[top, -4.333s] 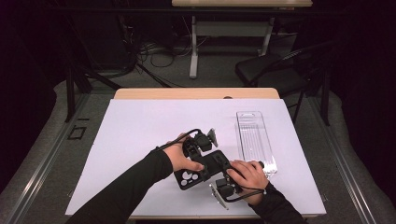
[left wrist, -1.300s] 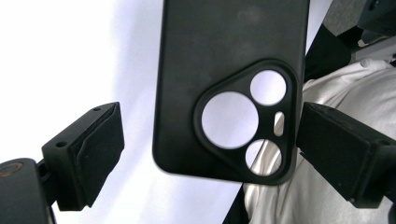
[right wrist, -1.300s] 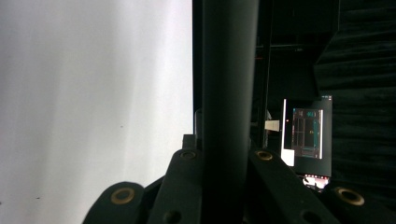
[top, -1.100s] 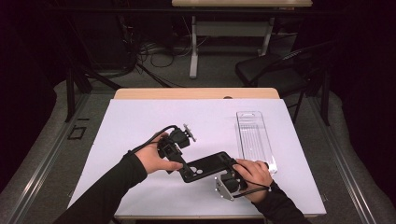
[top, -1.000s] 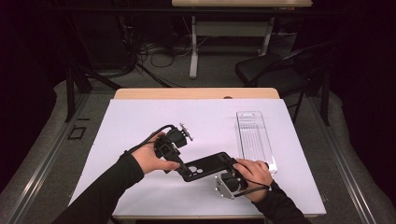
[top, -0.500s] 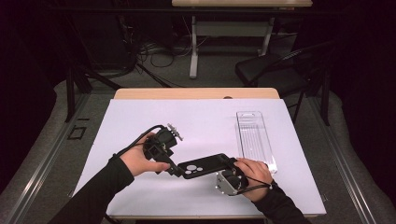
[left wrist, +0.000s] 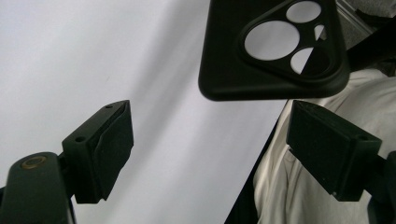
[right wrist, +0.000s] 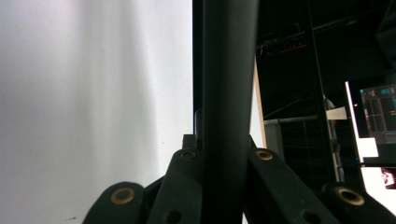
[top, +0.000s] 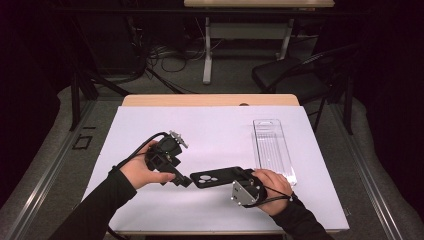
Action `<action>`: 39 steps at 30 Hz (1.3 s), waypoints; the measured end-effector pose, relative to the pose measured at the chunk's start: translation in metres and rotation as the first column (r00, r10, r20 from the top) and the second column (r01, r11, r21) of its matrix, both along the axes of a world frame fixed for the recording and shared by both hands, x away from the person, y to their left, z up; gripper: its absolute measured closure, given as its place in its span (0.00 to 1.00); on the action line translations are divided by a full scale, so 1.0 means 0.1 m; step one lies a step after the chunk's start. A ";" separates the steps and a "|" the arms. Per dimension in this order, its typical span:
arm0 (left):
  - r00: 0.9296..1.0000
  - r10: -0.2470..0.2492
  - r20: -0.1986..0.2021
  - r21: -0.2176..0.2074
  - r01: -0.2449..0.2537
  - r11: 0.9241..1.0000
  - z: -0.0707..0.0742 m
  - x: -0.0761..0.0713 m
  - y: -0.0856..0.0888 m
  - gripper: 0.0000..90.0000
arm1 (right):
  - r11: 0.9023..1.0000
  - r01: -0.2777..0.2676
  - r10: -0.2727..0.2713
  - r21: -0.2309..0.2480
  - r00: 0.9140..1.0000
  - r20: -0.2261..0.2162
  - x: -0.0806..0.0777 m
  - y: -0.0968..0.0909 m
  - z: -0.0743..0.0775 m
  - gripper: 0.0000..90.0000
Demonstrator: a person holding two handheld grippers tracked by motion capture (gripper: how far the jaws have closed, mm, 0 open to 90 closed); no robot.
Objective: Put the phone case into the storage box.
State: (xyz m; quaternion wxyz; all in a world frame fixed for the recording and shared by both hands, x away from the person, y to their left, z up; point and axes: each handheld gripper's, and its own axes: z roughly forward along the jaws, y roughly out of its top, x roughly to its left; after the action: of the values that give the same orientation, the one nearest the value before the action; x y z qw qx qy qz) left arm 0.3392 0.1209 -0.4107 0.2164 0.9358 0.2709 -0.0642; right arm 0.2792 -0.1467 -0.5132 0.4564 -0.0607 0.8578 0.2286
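Observation:
A black phone case (top: 216,176) with round camera cut-outs is held level just above the white table cover (top: 225,130). My right gripper (top: 244,189) is shut on its right end; the right gripper view shows the case (right wrist: 229,88) edge-on between that gripper's (right wrist: 225,156) closed jaws. My left gripper (top: 183,181) stands just left of the case's free end. In the left gripper view the case (left wrist: 271,51) lies just beyond the tips of my left gripper (left wrist: 212,149), whose jaws are open. They have just been closing a little, with nothing between them.
A long clear plastic tray (top: 272,149) lies on the right side of the cover, beyond my right hand. A dark chair (top: 300,75) and a desk frame stand behind the table. The wooden table edge (top: 210,100) shows at the back.
My left gripper has drawn back to the left, off the phone case that both hands held together earlier. The right gripper has stayed in place with the case.

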 end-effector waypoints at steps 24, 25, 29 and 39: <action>0.995 0.092 0.037 -0.109 -0.087 0.990 -0.06 0.02 0.19 0.23 | 0.936 0.140 0.003 0.323 0.915 -0.404 0.06 -0.08 0.17 0.99; 0.995 0.090 0.039 -0.109 -0.085 0.990 -0.07 0.02 0.19 0.23 | 0.932 0.140 0.011 0.335 0.912 -0.411 0.06 -0.08 0.16 0.99; 0.995 0.093 0.039 -0.115 -0.088 0.990 -0.09 0.03 0.18 0.24 | 0.905 0.164 0.050 0.392 0.875 -0.481 0.09 -0.10 0.16 0.99; 0.992 0.108 0.066 -0.157 -0.097 0.983 -0.09 0.04 0.18 0.25 | 0.846 0.220 0.125 0.485 0.803 -0.582 0.15 -0.15 0.11 0.99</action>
State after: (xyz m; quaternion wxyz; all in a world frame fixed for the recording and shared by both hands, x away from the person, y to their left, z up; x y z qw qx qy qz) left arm 0.3428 0.1387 -0.4196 0.3007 0.9029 0.3048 -0.0387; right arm 0.2942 -0.1615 -0.5025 0.1693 0.1646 0.8604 0.4516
